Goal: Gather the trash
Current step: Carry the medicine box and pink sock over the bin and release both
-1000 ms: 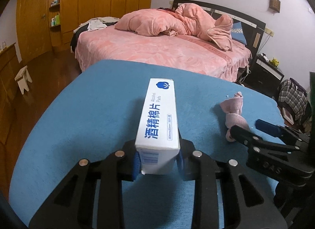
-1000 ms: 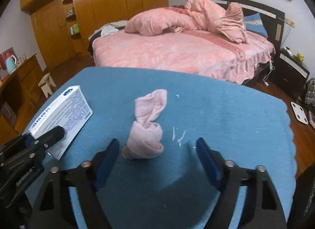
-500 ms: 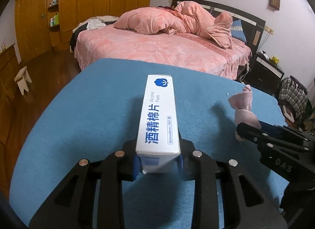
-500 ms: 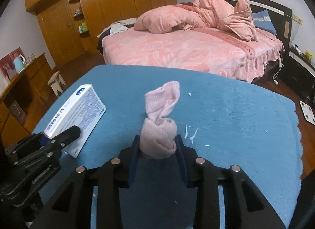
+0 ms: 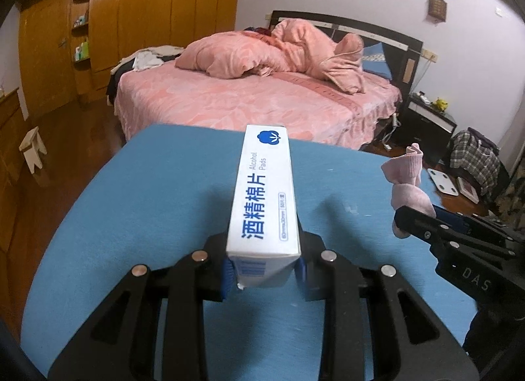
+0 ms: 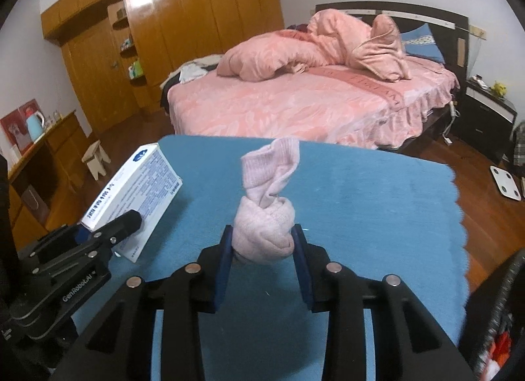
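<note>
Above the blue bench point(image 5: 137, 204) | left claw point(image 5: 264, 271) clamps box point(image 5: 264, 197) by its near end, pointing 12 o'clock | right claw point(image 6: 262, 246) pinches knotted sock point(image 6: 264, 233) at its bulge, both lifted for carrying off

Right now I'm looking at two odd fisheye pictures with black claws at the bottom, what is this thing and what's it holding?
Those claws are two hand-held grippers; a person carries one in each hand, and each has a camera looking along its fingers. In the left camera's picture, the left gripper is shut on a white box of alcohol pads. In the right camera's picture, the right gripper is shut on a knotted pink sock. Both items are held above a table with a blue cloth; each camera also catches the other gripper at its edge. Behind is a bed with pink bedding.
</note>
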Demonstrator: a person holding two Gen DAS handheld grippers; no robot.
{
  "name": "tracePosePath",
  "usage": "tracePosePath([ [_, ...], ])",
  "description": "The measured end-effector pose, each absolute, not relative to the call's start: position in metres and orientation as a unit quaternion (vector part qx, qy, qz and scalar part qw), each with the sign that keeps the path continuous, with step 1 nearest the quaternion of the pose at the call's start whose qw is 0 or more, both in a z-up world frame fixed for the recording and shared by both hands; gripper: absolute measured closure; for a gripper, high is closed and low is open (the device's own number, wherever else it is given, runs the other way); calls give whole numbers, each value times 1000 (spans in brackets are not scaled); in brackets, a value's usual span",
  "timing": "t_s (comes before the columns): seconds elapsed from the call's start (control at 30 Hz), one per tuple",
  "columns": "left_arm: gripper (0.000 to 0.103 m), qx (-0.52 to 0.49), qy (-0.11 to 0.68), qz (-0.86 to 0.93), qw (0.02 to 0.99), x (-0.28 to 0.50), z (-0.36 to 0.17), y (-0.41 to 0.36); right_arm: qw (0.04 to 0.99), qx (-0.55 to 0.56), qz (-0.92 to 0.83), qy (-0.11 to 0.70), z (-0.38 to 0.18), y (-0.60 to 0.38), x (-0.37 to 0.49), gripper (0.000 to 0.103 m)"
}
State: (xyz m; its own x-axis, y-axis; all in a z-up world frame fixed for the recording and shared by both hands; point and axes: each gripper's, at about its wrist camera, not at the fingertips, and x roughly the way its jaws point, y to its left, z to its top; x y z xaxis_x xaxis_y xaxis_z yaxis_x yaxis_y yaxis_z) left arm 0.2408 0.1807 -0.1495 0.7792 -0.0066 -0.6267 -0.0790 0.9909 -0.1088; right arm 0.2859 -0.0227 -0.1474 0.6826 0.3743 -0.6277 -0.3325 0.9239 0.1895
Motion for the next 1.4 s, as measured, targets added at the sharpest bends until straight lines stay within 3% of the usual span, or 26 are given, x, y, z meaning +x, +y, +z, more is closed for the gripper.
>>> tracePosePath([
  [0.77, 75, -31, 307, -105, 945, 177, -90, 19, 946, 59, 110, 299, -89, -181, 176, 68],
  [1.4, 74, 25, 293, -217, 931, 151, -83, -114, 955, 76, 6, 286, -88, -305, 121, 68],
])
